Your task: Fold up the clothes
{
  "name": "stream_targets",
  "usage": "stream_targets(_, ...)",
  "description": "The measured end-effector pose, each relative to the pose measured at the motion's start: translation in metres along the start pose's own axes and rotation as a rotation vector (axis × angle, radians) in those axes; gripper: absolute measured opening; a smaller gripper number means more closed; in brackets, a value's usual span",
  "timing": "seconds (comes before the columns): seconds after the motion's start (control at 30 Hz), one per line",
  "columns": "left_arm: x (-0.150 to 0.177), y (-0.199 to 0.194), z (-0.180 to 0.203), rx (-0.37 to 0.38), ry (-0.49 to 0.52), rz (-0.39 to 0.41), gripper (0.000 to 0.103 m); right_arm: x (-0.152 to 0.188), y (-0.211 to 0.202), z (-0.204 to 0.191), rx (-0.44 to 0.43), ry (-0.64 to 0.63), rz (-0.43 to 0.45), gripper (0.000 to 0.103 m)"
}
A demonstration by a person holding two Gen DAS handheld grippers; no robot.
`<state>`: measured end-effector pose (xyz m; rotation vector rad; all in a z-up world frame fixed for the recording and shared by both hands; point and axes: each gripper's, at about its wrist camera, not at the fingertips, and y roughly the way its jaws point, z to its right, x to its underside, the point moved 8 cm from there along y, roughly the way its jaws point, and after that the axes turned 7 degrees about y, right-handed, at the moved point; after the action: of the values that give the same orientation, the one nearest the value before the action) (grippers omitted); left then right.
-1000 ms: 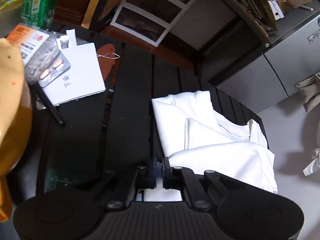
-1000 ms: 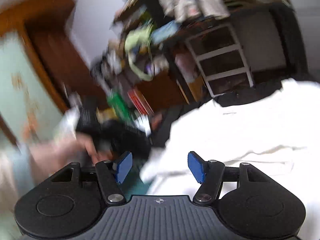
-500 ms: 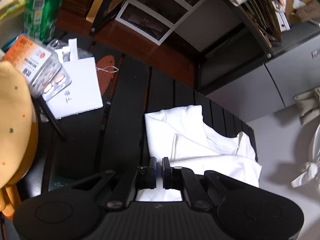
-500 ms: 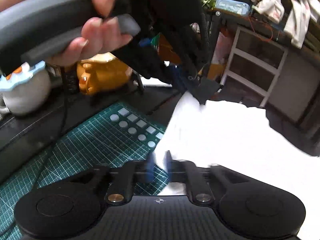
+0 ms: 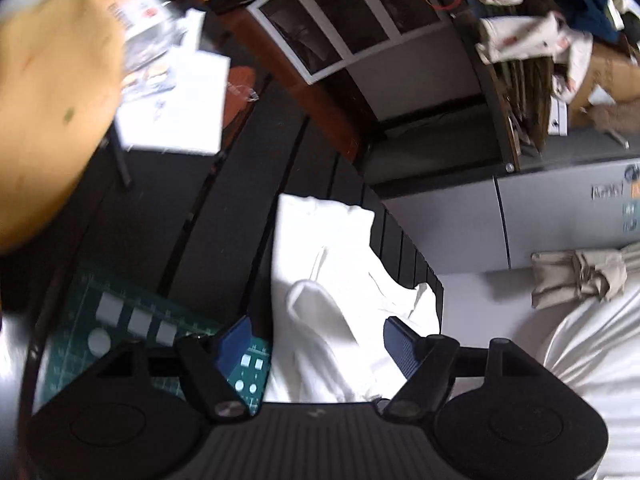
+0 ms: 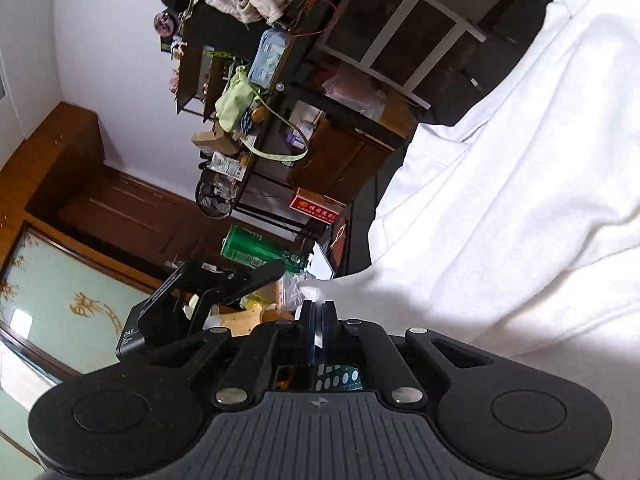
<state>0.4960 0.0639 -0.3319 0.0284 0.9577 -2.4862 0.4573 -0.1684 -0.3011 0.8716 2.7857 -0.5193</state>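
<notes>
Blue pads line the 2 fingers of the left gripper (image 5: 320, 344), which stand spread wide with nothing between them but the air above the white garment (image 5: 332, 280). That garment lies rumpled on the black slatted table (image 5: 224, 216), a folded flap reaching forward from between the fingers toward the table's far edge. Just left of the fingers a green cutting mat (image 5: 132, 312) covers the near part of the table. Farther out sit a white sheet of paper (image 5: 180, 108) and a blurred orange object (image 5: 48, 112) at the left edge of the view.

The right gripper (image 6: 318, 320) has its fingers pressed together on a corner of the white garment (image 6: 520, 208), and the cloth fans up and to the right from that pinch, filling the right half of its view. The left gripper's black body (image 6: 192, 300) shows to the left of the pinch. Beyond stand a green can (image 6: 256, 250), a cluttered shelf (image 6: 248, 92) and a white wall (image 6: 108, 52).
</notes>
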Motion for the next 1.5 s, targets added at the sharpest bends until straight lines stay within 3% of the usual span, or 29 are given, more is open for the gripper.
stream_targets(0.1,0.004,0.007,-0.002,-0.021,-0.008,-0.013,0.073,0.005,0.002,-0.01,-0.002,-0.07,-0.027,0.003)
stream_targets(0.23,0.007,0.021,-0.007,-0.036,-0.032,-0.037,0.07,0.015,0.01,-0.025,0.048,-0.256,-0.069,0.007)
stream_targets(0.27,0.007,0.023,-0.008,-0.033,-0.036,-0.036,0.062,0.02,0.012,-0.029,0.061,-0.312,-0.084,0.01)
stream_targets(0.3,0.007,0.025,-0.008,-0.028,-0.036,-0.037,0.047,0.022,0.011,-0.03,0.065,-0.329,-0.09,0.015)
stream_targets(0.33,0.007,0.027,-0.008,-0.024,-0.037,-0.04,0.04,0.027,0.011,-0.033,0.076,-0.365,-0.103,0.024)
stream_targets(0.37,0.008,0.03,-0.009,-0.021,-0.039,-0.048,0.02,0.031,0.007,-0.036,0.088,-0.392,-0.111,0.044)
stream_targets(0.4,0.008,0.032,-0.01,-0.023,-0.04,-0.053,0.0,0.033,0.0,-0.039,0.097,-0.418,-0.099,0.05)
stream_targets(0.53,0.004,0.02,0.003,-0.046,0.044,0.0,0.002,0.029,-0.048,-0.042,0.163,-0.527,-0.007,0.052)
stream_targets(0.6,-0.001,0.011,0.018,-0.035,0.089,0.027,0.002,0.008,-0.097,-0.032,0.356,-0.681,0.132,0.056)
stream_targets(0.7,-0.009,0.003,0.04,-0.008,0.119,0.047,0.002,-0.015,-0.136,-0.008,0.634,-0.869,0.2,0.057)
stream_targets(0.77,-0.016,0.001,0.054,0.01,0.127,0.051,0.002,-0.046,-0.172,0.039,0.968,-1.026,0.183,0.055)
stream_targets(0.83,-0.022,-0.002,0.068,0.027,0.136,0.056,0.002,-0.065,-0.188,0.069,1.072,-1.033,0.14,0.051)
stream_targets(0.97,-0.035,-0.006,0.09,0.042,0.148,0.072,0.002,-0.085,-0.189,0.094,1.048,-1.01,0.057,0.039)
stream_targets(1.03,-0.043,-0.011,0.098,0.045,0.146,0.091,0.002,-0.092,-0.186,0.099,1.034,-0.978,0.045,0.023)
stream_targets(1.07,-0.046,-0.016,0.101,0.048,0.144,0.102,0.002,-0.095,-0.184,0.101,1.027,-0.961,0.039,0.005)
stream_targets(1.13,-0.051,-0.027,0.104,0.053,0.144,0.124,0.002,-0.097,-0.191,0.097,1.035,-0.944,0.074,0.005)
stream_targets(1.17,-0.052,-0.033,0.104,0.049,0.152,0.135,0.002,-0.095,-0.196,0.088,1.056,-0.994,0.118,0.005)
stream_targets(1.23,-0.053,-0.041,0.097,0.027,0.167,0.14,0.002,-0.088,-0.197,0.083,1.059,-1.041,0.119,0.006)
stream_targets(1.33,-0.048,-0.039,0.07,-0.042,0.157,0.11,0.002,-0.071,-0.184,0.093,1.021,-1.024,-0.022,0.009)
stream_targets(1.37,-0.045,-0.038,0.059,-0.064,0.149,0.099,0.002,-0.071,-0.186,0.092,1.003,-1.002,-0.016,0.013)
stream_targets(1.4,-0.041,-0.034,0.047,-0.081,0.129,0.081,0.002,-0.072,-0.189,0.09,0.976,-0.968,-0.002,0.023)
stream_targets(1.47,-0.033,-0.026,0.026,-0.104,0.102,0.053,0.002,-0.093,-0.213,0.072,0.799,-0.75,0.148,0.041)
stream_targets(1.5,-0.029,-0.022,0.019,-0.103,0.098,0.045,0.002,-0.106,-0.221,0.066,0.744,-0.673,0.211,0.043)
